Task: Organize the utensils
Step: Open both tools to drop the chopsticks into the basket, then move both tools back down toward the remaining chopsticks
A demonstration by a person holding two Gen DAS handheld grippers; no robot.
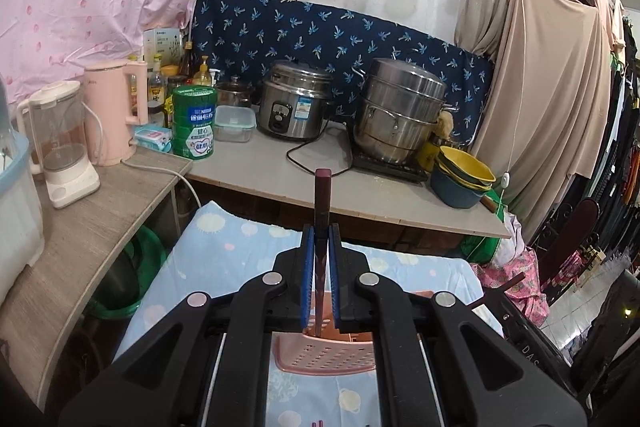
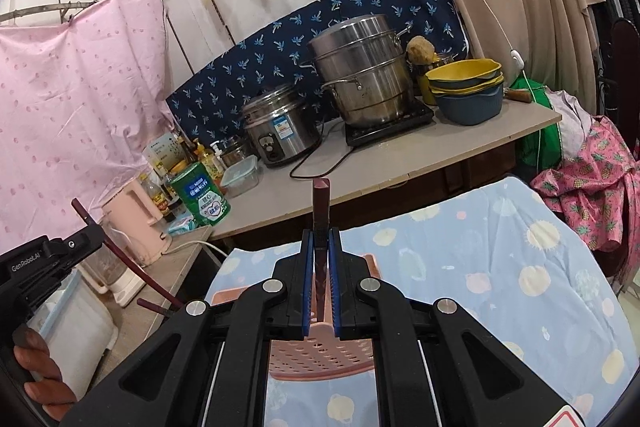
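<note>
Left gripper point(image 1: 320, 247): I pinch one dark red chopstick point(image 1: 322, 195) upright above the pink perforated plastic basket point(image 1: 324, 355).
Right gripper point(image 2: 320, 251): fingers clamp a matching second stick point(image 2: 320, 203).
Risk: either may pivot, missing the basket.

**Right gripper clamps a chopstick over the pink basket**

The right gripper point(image 2: 320, 247) pinches a dark red chopstick point(image 2: 320, 211) upright above the pink basket point(image 2: 320, 355). Left of the basket, the left gripper point(image 2: 86, 235) holds another chopstick point(image 2: 132, 267).
</note>
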